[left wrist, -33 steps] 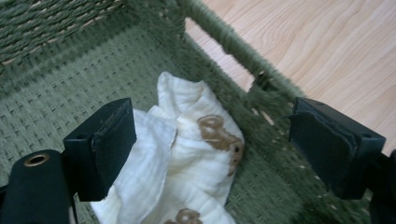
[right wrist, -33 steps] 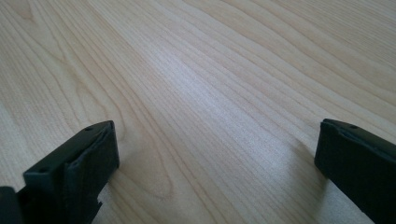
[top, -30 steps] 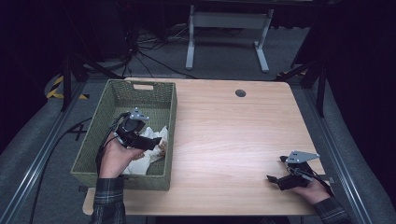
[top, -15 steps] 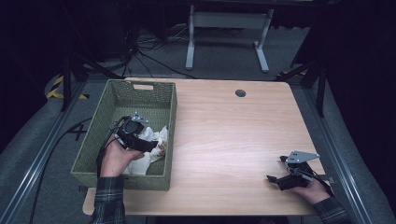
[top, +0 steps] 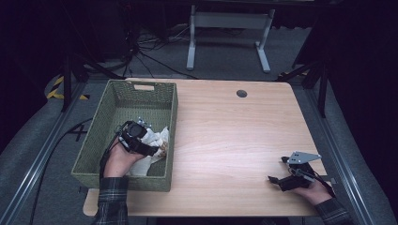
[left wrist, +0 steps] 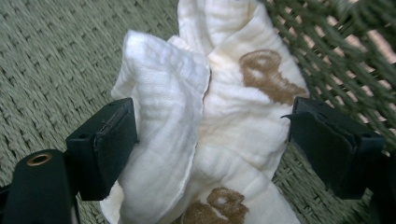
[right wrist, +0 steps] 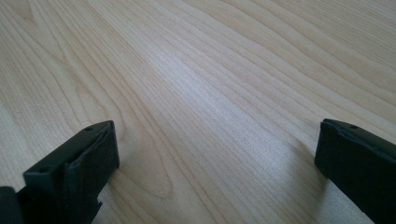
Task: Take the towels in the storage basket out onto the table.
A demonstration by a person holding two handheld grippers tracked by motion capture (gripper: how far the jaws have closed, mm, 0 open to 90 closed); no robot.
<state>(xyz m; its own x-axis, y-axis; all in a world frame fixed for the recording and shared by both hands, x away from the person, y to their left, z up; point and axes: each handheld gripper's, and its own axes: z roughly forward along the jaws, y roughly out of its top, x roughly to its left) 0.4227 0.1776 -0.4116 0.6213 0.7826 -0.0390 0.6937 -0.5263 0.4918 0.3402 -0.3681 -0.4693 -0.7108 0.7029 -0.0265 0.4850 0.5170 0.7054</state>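
A crumpled cream cloth (left wrist: 233, 93) with brown printed marks lies inside a green woven basket (top: 121, 180) at the table's left. My left gripper (left wrist: 212, 126) reaches down into the basket, open wide, with the cloth bunched between its jaws. The left jaw brushes the cloth's edge; the right jaw stands just off it. From above, the left gripper (top: 153, 150) covers part of the cloth (top: 158, 137). My right gripper (top: 274, 180) rests low at the table's front right, open, with bare wood between its jaws (right wrist: 217, 135).
The basket's wall (left wrist: 355, 51) rises close behind the cloth on the right jaw's side. A round cable hole (top: 241, 93) sits at the wooden table's (top: 225, 136) far edge. A white stand (top: 230, 28) is on the floor beyond.
The left hand has sunk a little deeper into the basket onto the cloth. The right hand has kept still.
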